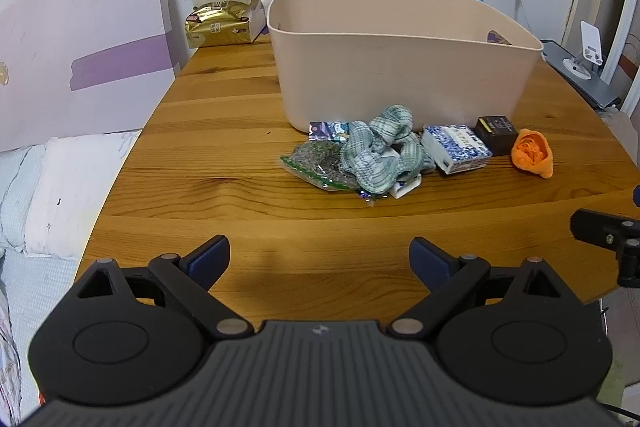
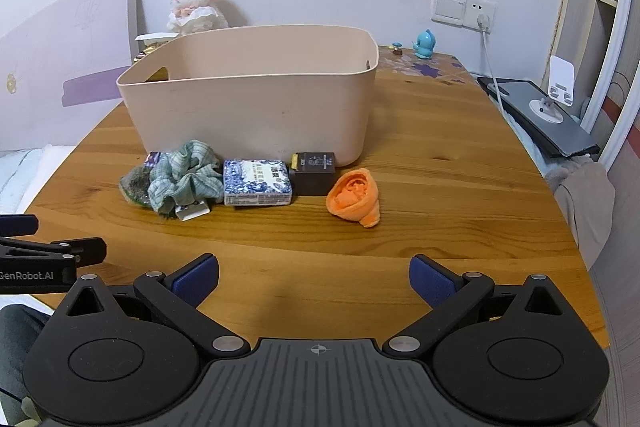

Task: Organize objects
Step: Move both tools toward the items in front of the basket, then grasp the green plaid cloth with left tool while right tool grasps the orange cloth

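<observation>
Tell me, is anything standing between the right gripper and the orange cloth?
Nothing visible does. The right gripper is open, and only bare table lies between it and the orange cloth, which sits apart from the dark box.

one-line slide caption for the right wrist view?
Open right tongs face loose items, among them an orange cloth, before a beige bin.

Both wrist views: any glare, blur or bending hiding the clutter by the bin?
Left wrist view: even light, clutter sharp, table edge bowed by the fisheye. Right wrist view: sharp too, soft shadow under the open right gripper, orange cloth clear, corners vignetted.
</observation>
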The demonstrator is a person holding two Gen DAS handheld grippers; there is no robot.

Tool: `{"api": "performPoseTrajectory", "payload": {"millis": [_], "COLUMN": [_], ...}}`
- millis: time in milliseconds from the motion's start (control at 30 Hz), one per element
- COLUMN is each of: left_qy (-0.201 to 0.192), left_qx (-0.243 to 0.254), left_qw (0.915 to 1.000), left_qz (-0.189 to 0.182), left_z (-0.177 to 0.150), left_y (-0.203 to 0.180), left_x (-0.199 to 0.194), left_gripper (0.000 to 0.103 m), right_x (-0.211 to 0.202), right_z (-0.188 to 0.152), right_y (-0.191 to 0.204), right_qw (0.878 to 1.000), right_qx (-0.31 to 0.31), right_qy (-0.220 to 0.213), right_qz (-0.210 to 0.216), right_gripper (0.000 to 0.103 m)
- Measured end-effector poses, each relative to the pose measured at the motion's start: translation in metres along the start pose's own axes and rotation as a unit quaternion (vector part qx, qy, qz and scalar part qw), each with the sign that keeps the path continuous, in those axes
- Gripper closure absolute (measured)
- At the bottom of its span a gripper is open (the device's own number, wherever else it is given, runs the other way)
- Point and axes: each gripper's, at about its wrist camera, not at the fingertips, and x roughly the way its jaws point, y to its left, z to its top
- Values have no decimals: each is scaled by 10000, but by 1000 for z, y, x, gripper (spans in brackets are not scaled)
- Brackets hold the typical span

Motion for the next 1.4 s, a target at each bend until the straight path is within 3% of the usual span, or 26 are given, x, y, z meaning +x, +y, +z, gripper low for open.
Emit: {"api": "performPoseTrajectory", "payload": {"millis": [600,1000,1133,1267,1400], "left_qy": [90,-57,102,215,95], "left_qx": [-301,180,254,300,575], "left_qw": [9994,9995,9988,9980,9971], "left_qz": [121,-248,-402,-503,-492], "left_z": [35,67,70,69,69], "left_y": [22,-4,-11,-14,-22], "left_x": [44,83,98,107,107], "left_gripper": [6,7,8,21,38], "right_x": [49,92,106,121,130], "right_z": [14,36,40,39,37], "right_y": [-28,-48,-48,-46,-43], "right_qw": [9990,9983,9983,9984,9987], "right_qx": [237,215,126,24,29], "right_qy": [173,200,281,372,401], "right_qz": [-341,-510,-493,-434,-301], "right_gripper": [0,4,10,17,42]}}
